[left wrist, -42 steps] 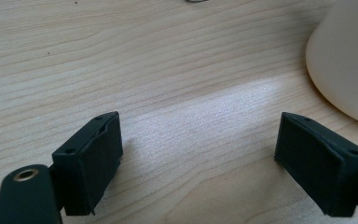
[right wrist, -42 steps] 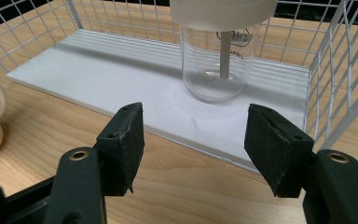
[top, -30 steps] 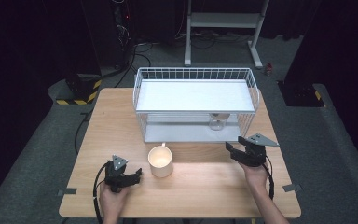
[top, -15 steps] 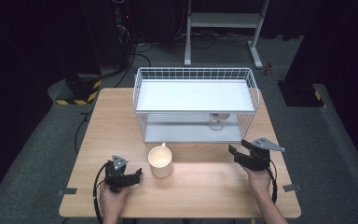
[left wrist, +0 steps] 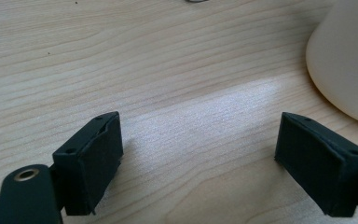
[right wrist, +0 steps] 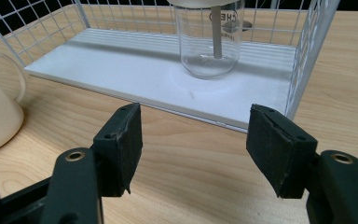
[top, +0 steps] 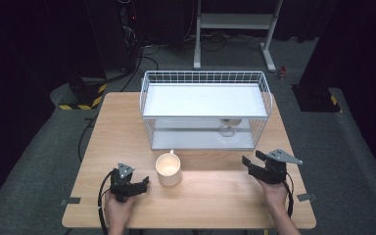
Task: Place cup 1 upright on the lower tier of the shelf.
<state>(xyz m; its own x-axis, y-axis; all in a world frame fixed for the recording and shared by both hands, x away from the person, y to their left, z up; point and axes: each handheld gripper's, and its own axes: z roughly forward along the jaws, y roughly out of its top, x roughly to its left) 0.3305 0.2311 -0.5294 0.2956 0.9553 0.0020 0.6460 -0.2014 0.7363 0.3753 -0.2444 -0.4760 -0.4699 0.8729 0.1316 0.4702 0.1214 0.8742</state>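
Spanning the scene: one wooden tabletop (top: 215, 196), its near strip bare between the two hands, its edges open on every side.
Rack: one white wire rack (top: 204, 100) on the far half of the tabletop, its open front facing the person, its right side near the tabletop's right edge.
Mug: one cream mug (top: 168, 169), upright, just in front of the rack, handle toward it, free wood all round.
Jar: one clear glass jar (right wrist: 209, 39), upright on the rack's lower shelf, toward its right end.
Left hand-held gripper (top: 138, 185): jaws apart, nothing between them, low over the wood, the mug just beside it.
Right hand-held gripper (top: 252, 162): jaws apart and empty, aimed at the jar, well short of the rack.
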